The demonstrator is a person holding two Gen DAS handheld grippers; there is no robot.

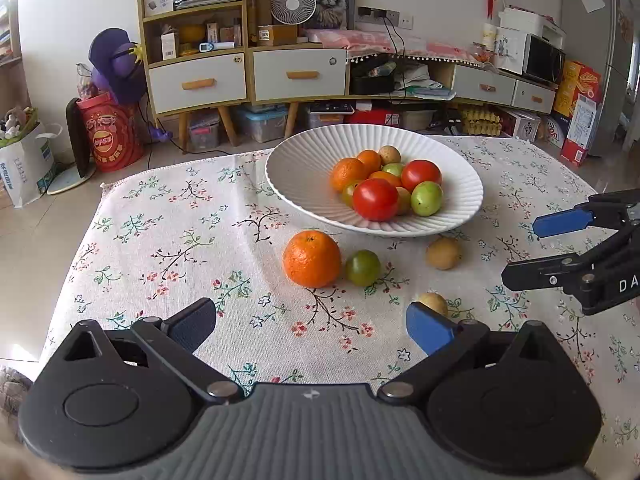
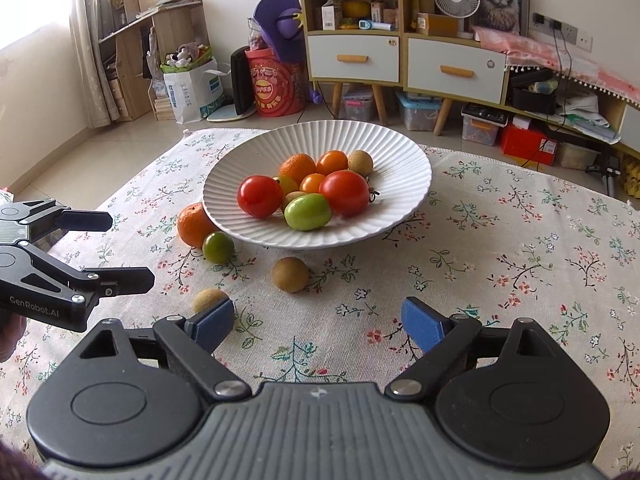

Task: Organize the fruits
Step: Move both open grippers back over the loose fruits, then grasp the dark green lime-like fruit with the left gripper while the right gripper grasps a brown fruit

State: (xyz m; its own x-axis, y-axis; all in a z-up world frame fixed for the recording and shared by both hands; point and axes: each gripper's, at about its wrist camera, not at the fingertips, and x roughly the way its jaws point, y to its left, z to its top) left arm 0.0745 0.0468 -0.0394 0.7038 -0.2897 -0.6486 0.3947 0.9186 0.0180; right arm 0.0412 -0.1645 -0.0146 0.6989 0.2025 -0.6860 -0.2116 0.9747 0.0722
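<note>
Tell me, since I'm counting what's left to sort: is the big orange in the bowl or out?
Out. The big orange sits on the floral cloth beside the white bowl, next to a green tomato.

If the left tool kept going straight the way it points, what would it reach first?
Probably the orange on the cloth, roughly centred ahead of the open left tool; the green fruit sits just right of it.

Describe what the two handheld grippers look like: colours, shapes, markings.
The left gripper and right gripper match: black linkage arms with silver rivets, rounded black housings flanking a ribbed grey centre, and blue pads on the fingers. White "GenRobot.AI" lettering marks the left gripper's side in the right wrist view. No cables or sleeves show.
</note>
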